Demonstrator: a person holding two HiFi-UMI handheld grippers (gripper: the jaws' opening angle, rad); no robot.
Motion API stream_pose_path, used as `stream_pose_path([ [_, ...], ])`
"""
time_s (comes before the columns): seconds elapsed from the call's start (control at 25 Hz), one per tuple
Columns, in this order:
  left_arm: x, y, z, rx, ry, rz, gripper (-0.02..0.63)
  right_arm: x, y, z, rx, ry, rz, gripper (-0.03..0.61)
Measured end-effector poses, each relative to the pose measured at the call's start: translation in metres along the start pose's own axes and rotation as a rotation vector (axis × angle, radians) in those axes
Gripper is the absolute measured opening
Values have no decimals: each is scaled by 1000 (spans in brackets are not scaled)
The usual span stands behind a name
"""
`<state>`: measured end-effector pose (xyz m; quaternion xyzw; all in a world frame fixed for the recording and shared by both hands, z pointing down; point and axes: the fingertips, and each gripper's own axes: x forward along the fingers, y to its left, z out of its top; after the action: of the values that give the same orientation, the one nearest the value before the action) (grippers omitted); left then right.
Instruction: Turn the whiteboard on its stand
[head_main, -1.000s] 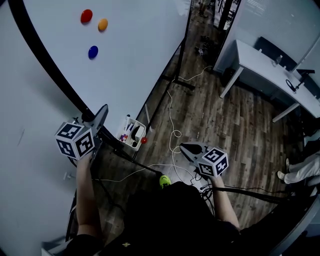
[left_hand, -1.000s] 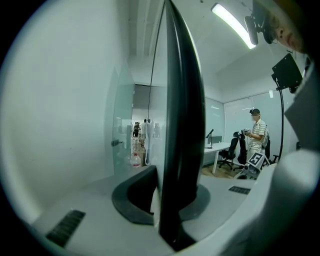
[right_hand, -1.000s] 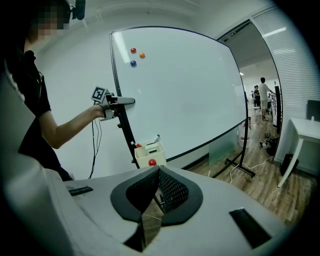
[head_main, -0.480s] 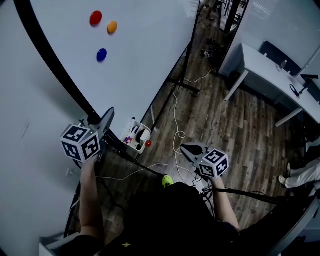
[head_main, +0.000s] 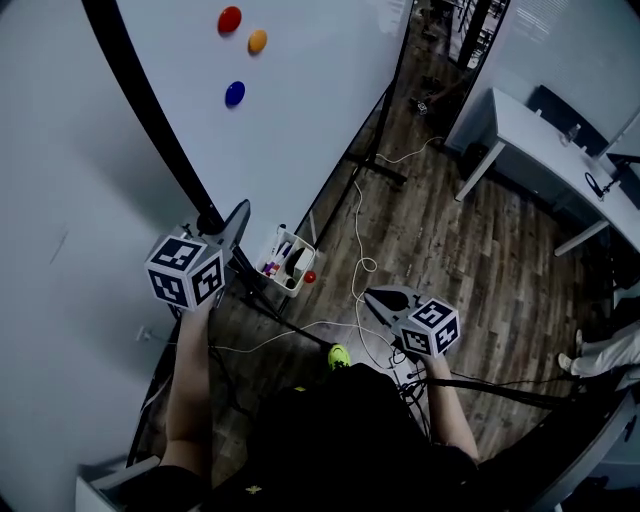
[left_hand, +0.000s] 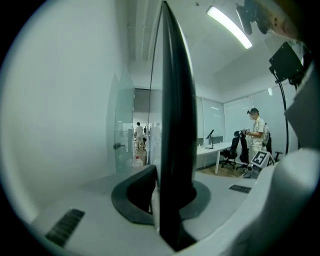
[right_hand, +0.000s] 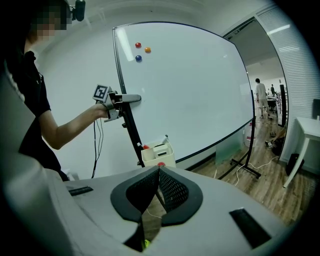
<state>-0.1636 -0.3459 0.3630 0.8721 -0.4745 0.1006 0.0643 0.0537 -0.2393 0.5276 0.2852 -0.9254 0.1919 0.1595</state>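
The whiteboard (head_main: 300, 130) stands on its floor stand ahead and to your left. It is a broad white panel with a black frame edge (head_main: 150, 110), three round magnets (head_main: 257, 41) near the top, and a small marker basket (head_main: 290, 265) low beside that edge.

Your left gripper (head_main: 232, 222) has its jaws closed narrow on the frame edge. Holding the rim, far from the panel's middle, looks like the way to get leverage for the swing. I can't fairly tell whether the board is already off square, because the wide lens bends it.

Your right gripper (right_hand: 159, 175) hangs over the wood floor (head_main: 450, 260) with its jaws closed tip to tip on nothing. It is well apart from the board, probably to stay clear of the sweep.
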Motion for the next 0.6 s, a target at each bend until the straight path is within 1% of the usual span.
stream_pose_path([
  [0.08, 1, -2, 1, 71, -13, 17, 61, 2, 7, 2, -5, -2, 3, 0],
  [0.16, 1, -1, 1, 106, -37, 36, 69, 6, 15, 2, -13, -1, 11, 0],
  [0.28, 0, 0, -2, 96, -72, 53, 75, 10, 29, 1, -26, 0, 23, 0],
  [0.36, -4, -1, -7, 95, -77, 62, 143, 11, 38, 1, -34, -1, 25, 0],
  [0.44, -12, -2, -11, 90, -85, 73, 173, 10, 47, -1, -40, -2, 25, 0],
  [0.6, -38, -8, -15, 92, -100, 84, 175, 3, 68, -8, -47, -4, 16, 0],
])
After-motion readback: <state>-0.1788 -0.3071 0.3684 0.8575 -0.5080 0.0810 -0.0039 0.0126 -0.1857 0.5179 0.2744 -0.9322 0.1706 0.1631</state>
